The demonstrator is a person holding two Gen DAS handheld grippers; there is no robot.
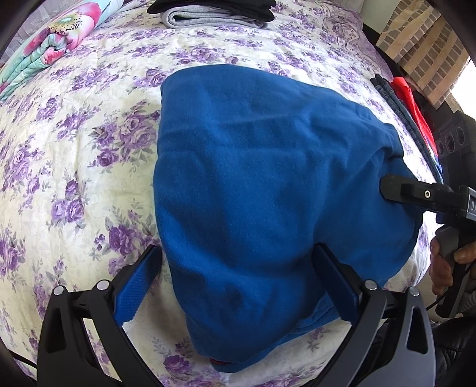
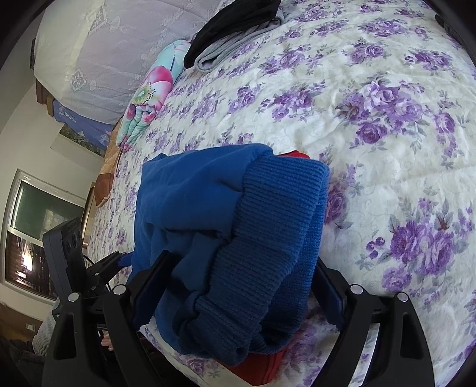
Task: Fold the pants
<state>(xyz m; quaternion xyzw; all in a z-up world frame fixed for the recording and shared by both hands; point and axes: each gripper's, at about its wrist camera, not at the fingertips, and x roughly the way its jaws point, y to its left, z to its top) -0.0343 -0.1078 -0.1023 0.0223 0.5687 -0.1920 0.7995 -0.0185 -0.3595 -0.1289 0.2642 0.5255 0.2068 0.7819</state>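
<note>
One pair of blue pants [image 1: 267, 184] lies folded on the bed [image 1: 74, 178], directly ahead of the left tongs [image 1: 235, 282], whose jaws stand open astride its near end. The right tongs [image 2: 238, 285] come in from the right, spread around the ribbed cuff [image 2: 267, 232]; whether they pinch it I cannot tell. Two more folded garments [image 1: 214, 13] sit at the far edge.
</note>
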